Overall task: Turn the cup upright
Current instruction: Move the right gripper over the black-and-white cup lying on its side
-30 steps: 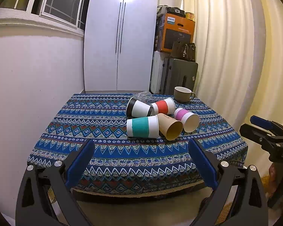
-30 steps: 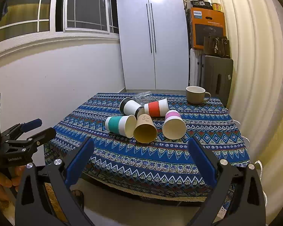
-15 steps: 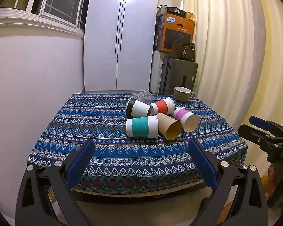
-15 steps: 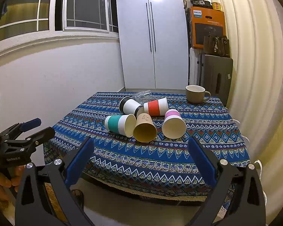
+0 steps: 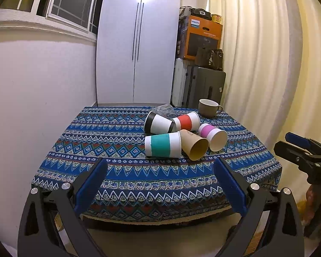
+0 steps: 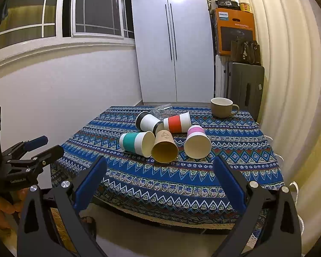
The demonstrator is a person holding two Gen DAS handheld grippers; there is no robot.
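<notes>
Several paper cups lie on their sides in a cluster on the patterned tablecloth: a teal-banded cup, a plain brown cup, a pink-banded cup, a red-banded cup and a black-and-white cup. They also show in the right wrist view: teal, brown, pink. My left gripper is open and empty, short of the table's near edge. My right gripper is open and empty, also short of the table.
An upright beige mug stands at the table's back right, a clear plastic container behind the cups. A white wall is on the left, curtains on the right, a wardrobe, suitcase and boxes behind.
Both grippers have drifted very slightly; the cups have not moved.
</notes>
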